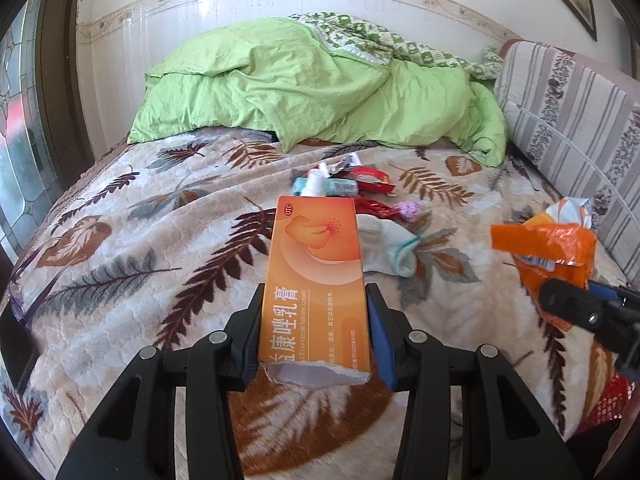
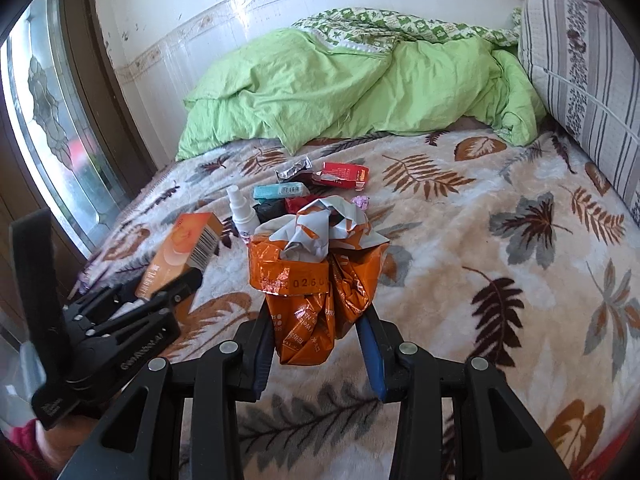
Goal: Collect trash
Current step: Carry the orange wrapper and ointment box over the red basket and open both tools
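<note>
Orange cardboard fills your left wrist view: your left gripper (image 1: 316,320) pinches a long orange ointment carton (image 1: 316,272) (torn at its near end) above the leaf-patterned plush blanket (image 1: 120,248). At one o'clock lies a white sock (image 1: 384,248); at three, your right gripper (image 1: 576,300) with a crumpled orange foil snack bag (image 1: 548,244).

From the right wrist, that gripper's fingers (image 2: 370,344) clamp the bag (image 2: 316,276). At twelve o'clock sit a white spray bottle (image 2: 242,210) and a red box (image 2: 344,174).
</note>
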The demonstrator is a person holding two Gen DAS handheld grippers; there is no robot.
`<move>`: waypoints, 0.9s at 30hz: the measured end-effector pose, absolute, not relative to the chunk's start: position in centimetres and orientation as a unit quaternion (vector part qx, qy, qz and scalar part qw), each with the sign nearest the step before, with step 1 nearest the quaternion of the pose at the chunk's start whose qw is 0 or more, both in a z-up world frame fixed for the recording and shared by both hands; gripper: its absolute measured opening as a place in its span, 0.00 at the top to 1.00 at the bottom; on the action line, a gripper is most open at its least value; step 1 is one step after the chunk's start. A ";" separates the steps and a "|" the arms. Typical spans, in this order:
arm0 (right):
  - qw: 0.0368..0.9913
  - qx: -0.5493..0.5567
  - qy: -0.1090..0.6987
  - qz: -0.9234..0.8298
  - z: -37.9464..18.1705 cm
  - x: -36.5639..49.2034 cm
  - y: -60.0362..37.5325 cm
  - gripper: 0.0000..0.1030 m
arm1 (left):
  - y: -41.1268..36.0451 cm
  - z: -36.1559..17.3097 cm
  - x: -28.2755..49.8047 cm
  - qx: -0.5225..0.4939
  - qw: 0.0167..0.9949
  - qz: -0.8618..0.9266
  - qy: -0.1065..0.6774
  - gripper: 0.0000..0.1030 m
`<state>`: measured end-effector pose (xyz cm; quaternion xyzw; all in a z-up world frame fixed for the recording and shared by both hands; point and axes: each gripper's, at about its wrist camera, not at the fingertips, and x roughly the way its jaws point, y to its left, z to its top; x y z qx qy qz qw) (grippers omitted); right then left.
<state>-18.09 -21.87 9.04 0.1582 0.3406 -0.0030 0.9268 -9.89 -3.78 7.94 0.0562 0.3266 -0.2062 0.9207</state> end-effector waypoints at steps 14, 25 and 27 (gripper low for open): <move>0.907 0.202 0.345 -0.136 10.7 -38.0 -33.3 0.60 | -17.8 10.9 -23.4 0.114 0.799 -0.473 0.352 0.57; 0.854 0.253 0.364 -0.273 8.4 -49.4 -41.4 0.60 | -30.7 9.6 -34.1 0.175 0.675 -0.594 0.401 0.57; 0.851 0.256 0.362 -0.282 8.2 -50.2 -42.1 0.60 | -32.5 8.9 -35.0 0.187 0.669 -0.593 0.407 0.57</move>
